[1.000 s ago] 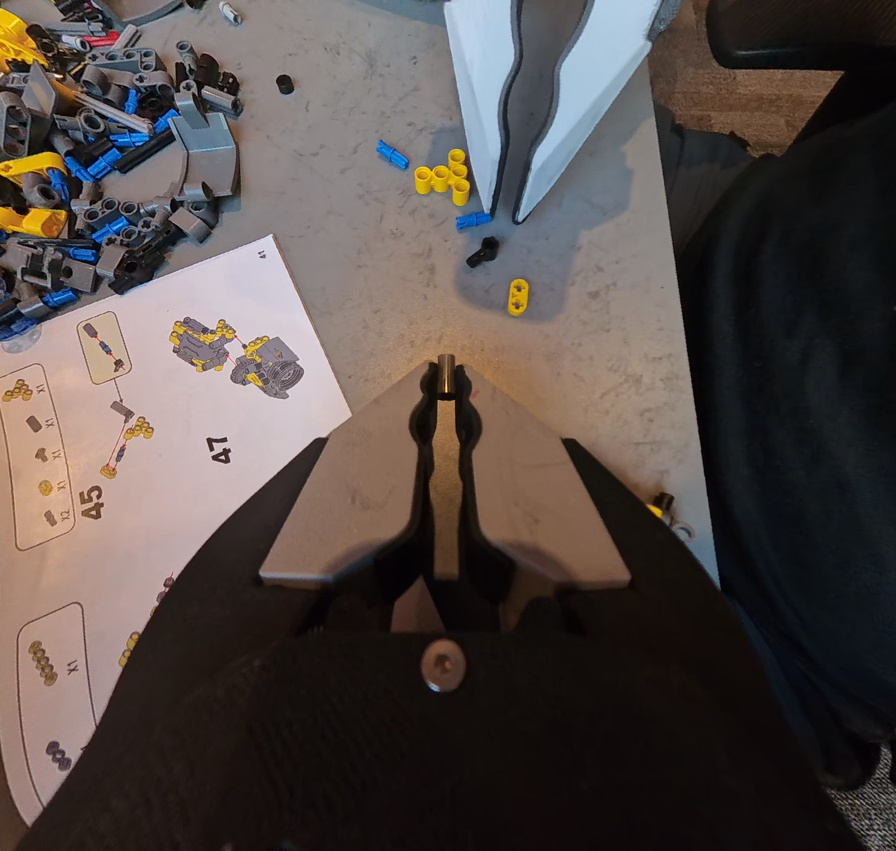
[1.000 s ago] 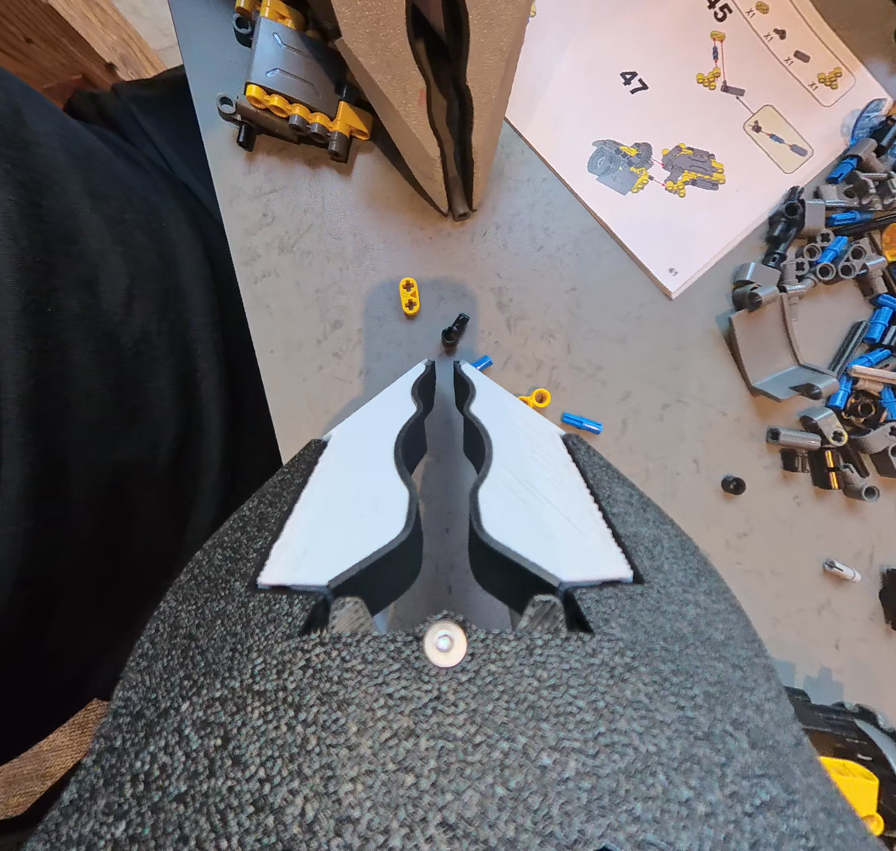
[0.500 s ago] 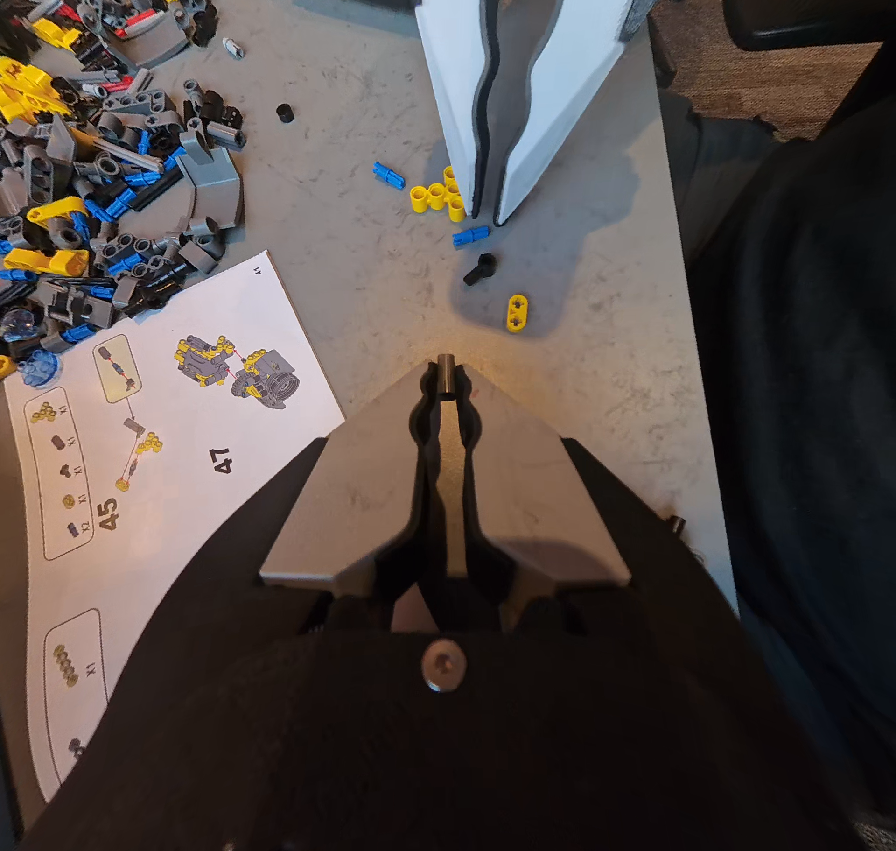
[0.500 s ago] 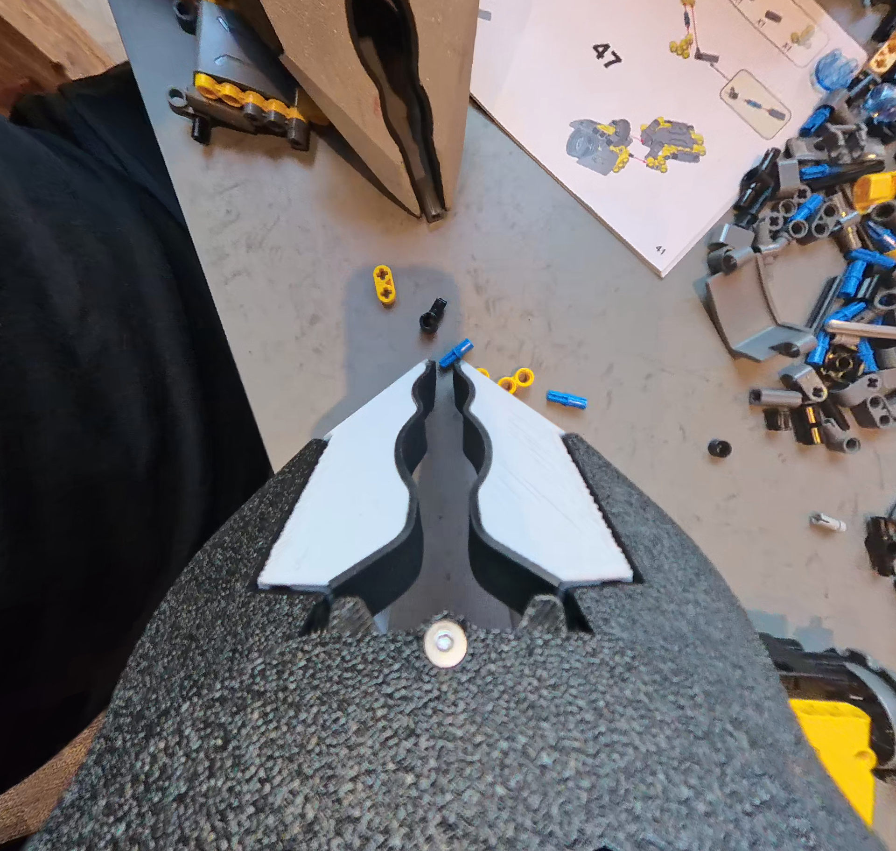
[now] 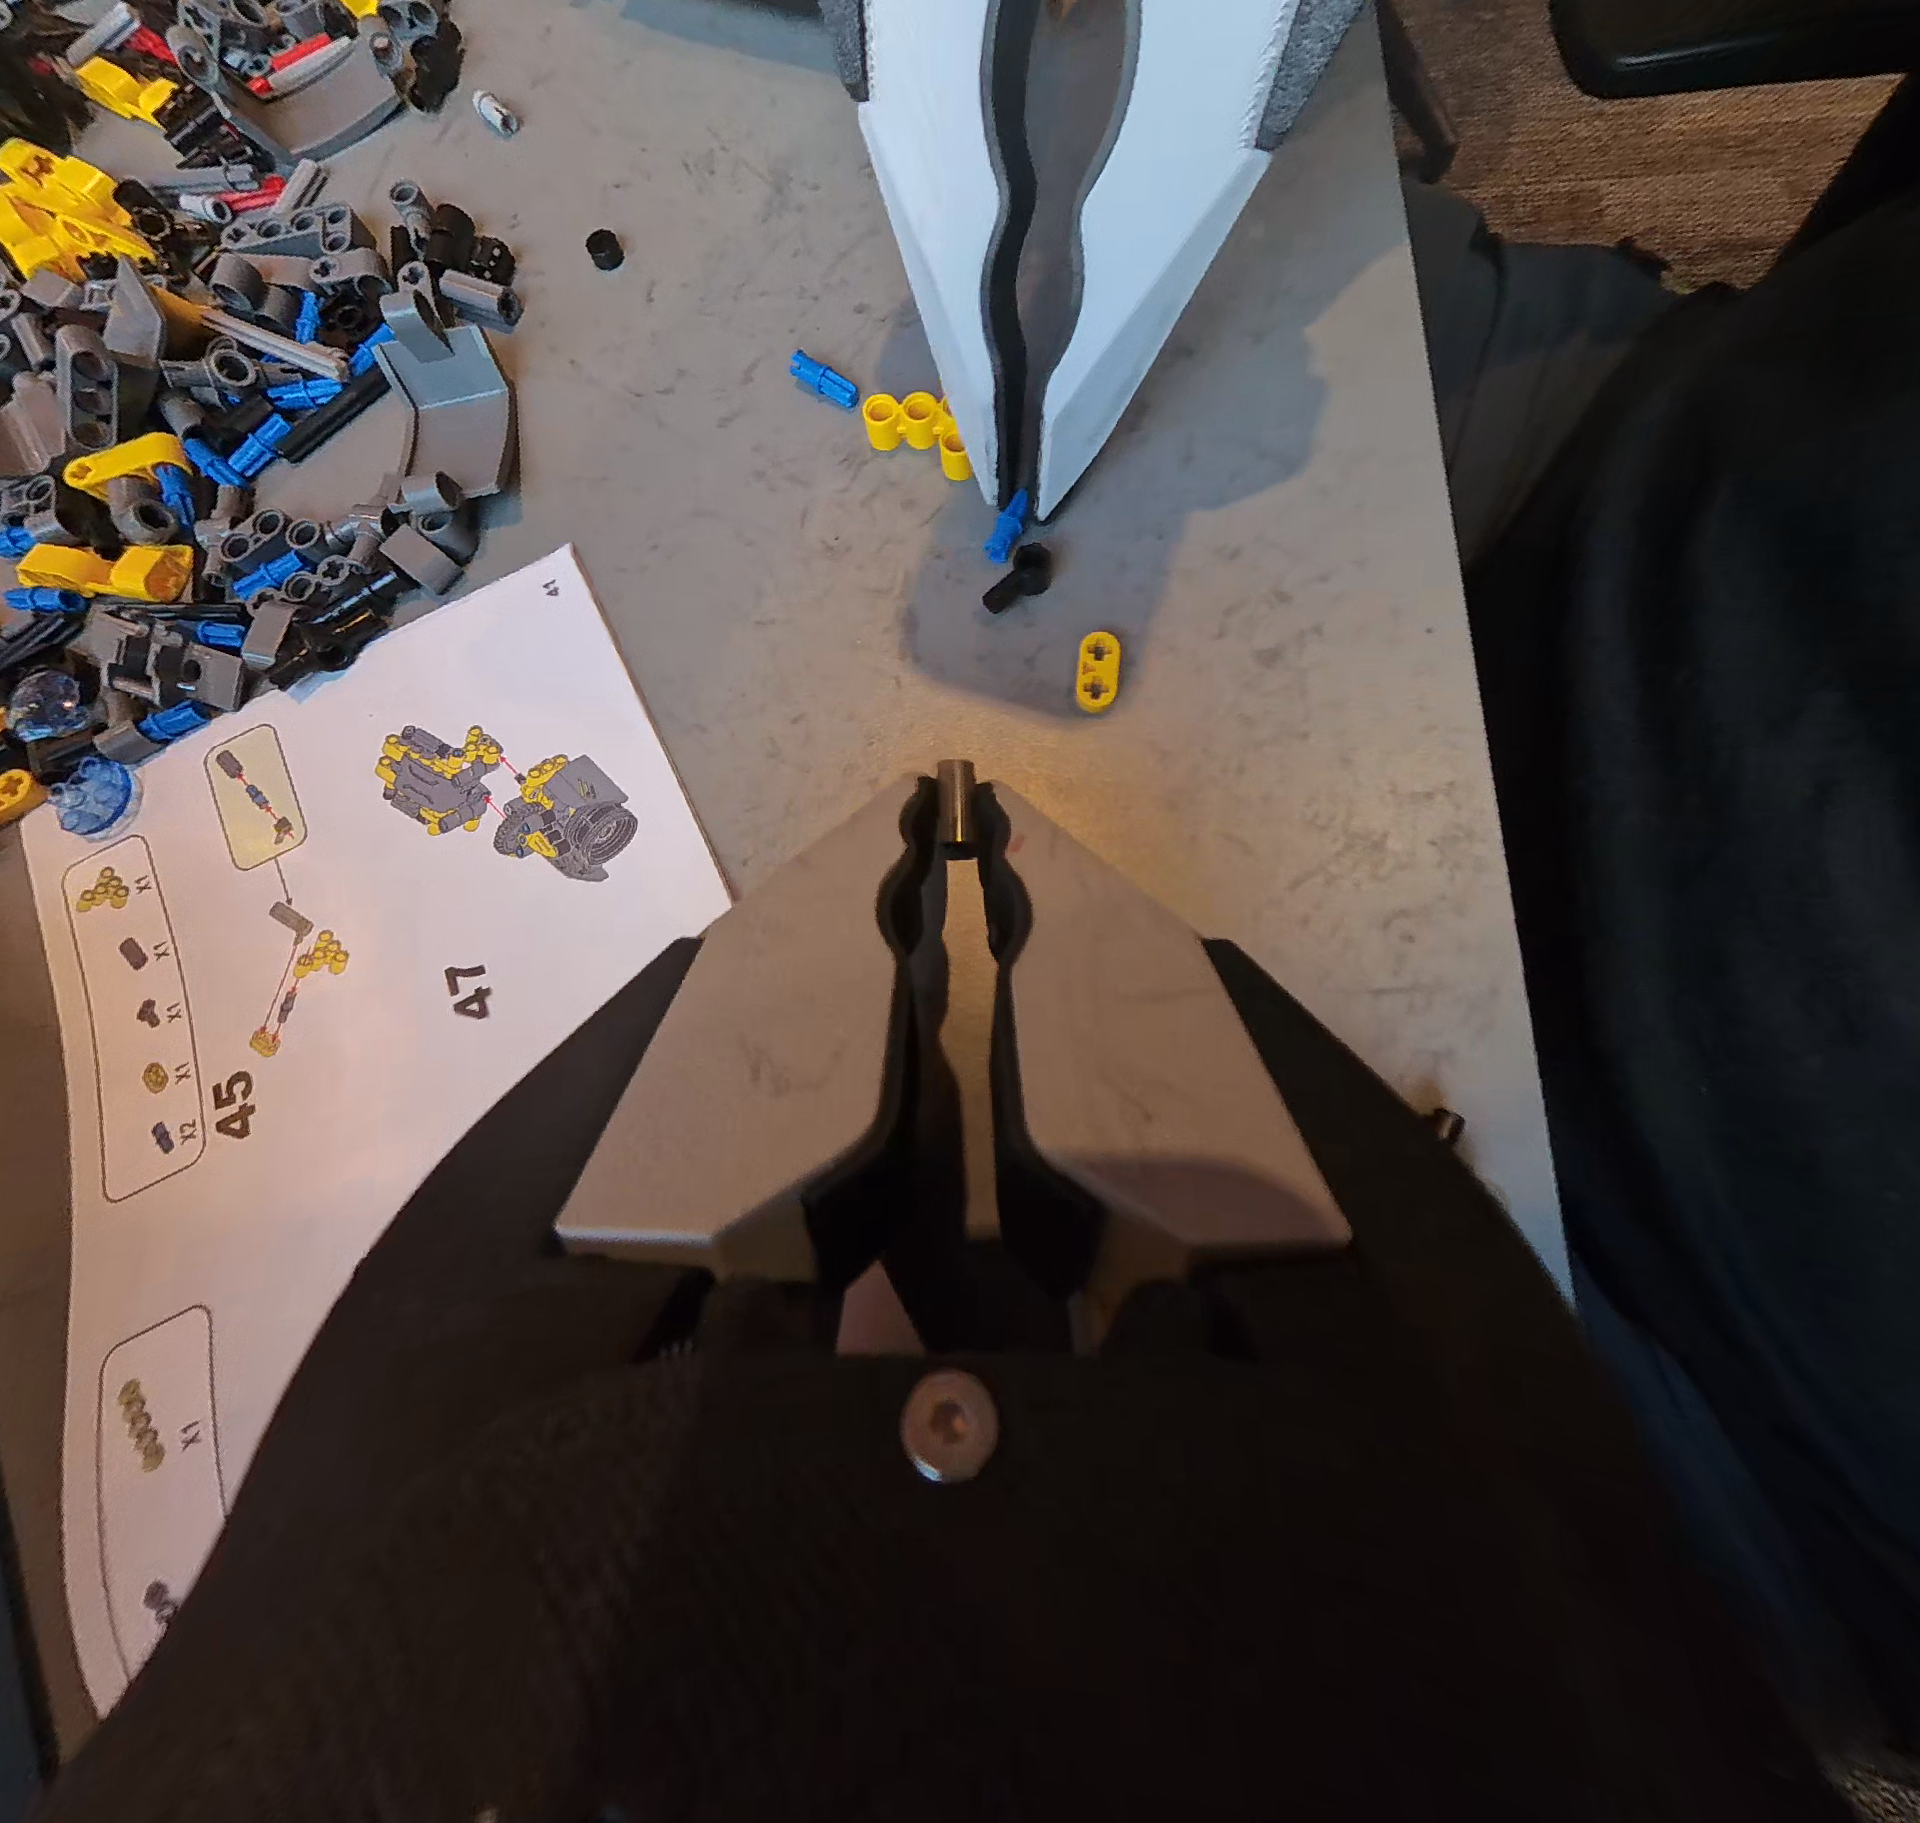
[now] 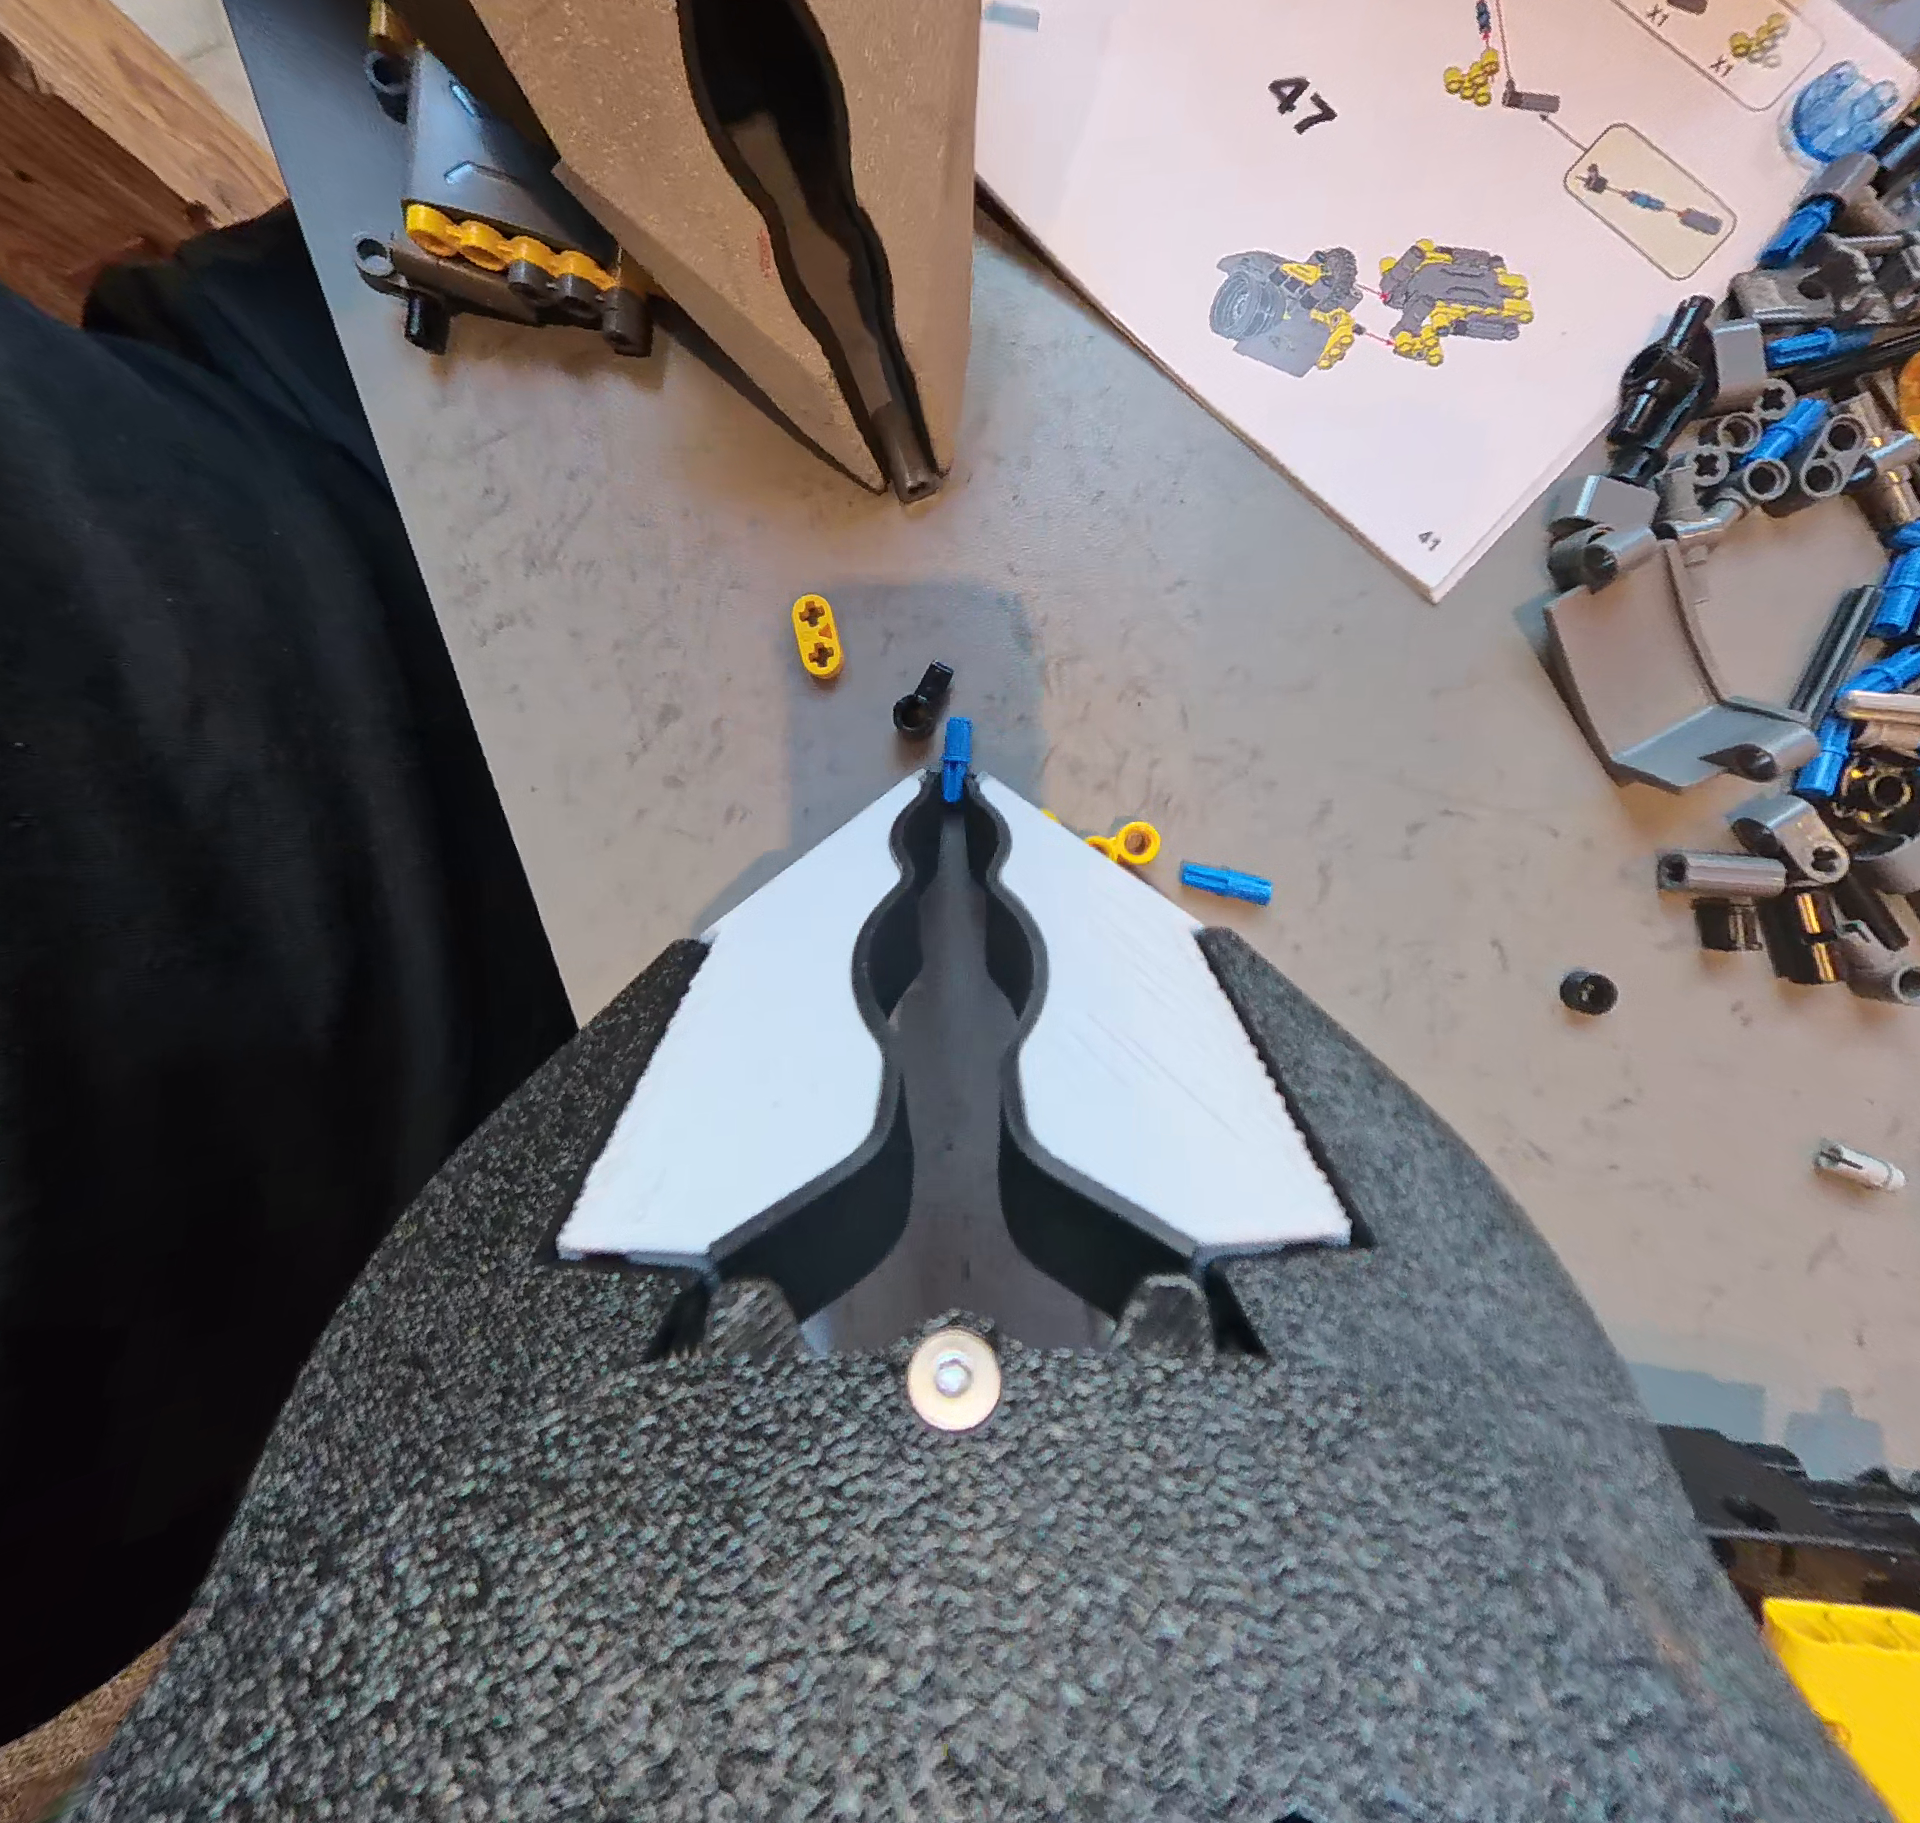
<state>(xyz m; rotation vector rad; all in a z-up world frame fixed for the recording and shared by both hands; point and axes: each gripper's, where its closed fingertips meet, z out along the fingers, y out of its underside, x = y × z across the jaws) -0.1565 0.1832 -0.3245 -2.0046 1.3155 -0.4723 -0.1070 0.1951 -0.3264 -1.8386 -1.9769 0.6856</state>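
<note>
My left gripper [image 5: 956,805] is shut on a small dark grey tube piece [image 5: 956,799] and holds it above the grey table [image 5: 1299,838]. The same gripper and tube [image 6: 914,469] show at the top of the right wrist view. My right gripper [image 6: 951,784] is shut on a blue pin [image 6: 954,750] held at its tips. It shows in the left wrist view as white fingers [image 5: 956,267] with the blue pin [image 5: 1006,530]. A black connector [image 6: 920,701], a yellow two-hole link [image 6: 818,637] and a yellow joined-ring piece [image 5: 914,423] lie close by.
An open instruction booklet [image 5: 343,942] lies at the left. A heap of grey, black, blue and yellow parts [image 5: 208,371] is beyond it. A second blue pin [image 6: 1226,882] and a partly built grey-yellow assembly [image 6: 499,246] lie on the table. A person in dark clothing [image 5: 1714,838] sits at the table's edge. There is about 6 cm between the tips of the two grippers.
My right gripper closed on the blue pin that lay by its tips and now holds it pointing forward. The left gripper kept hold of the grey tube and shifted slightly.
</note>
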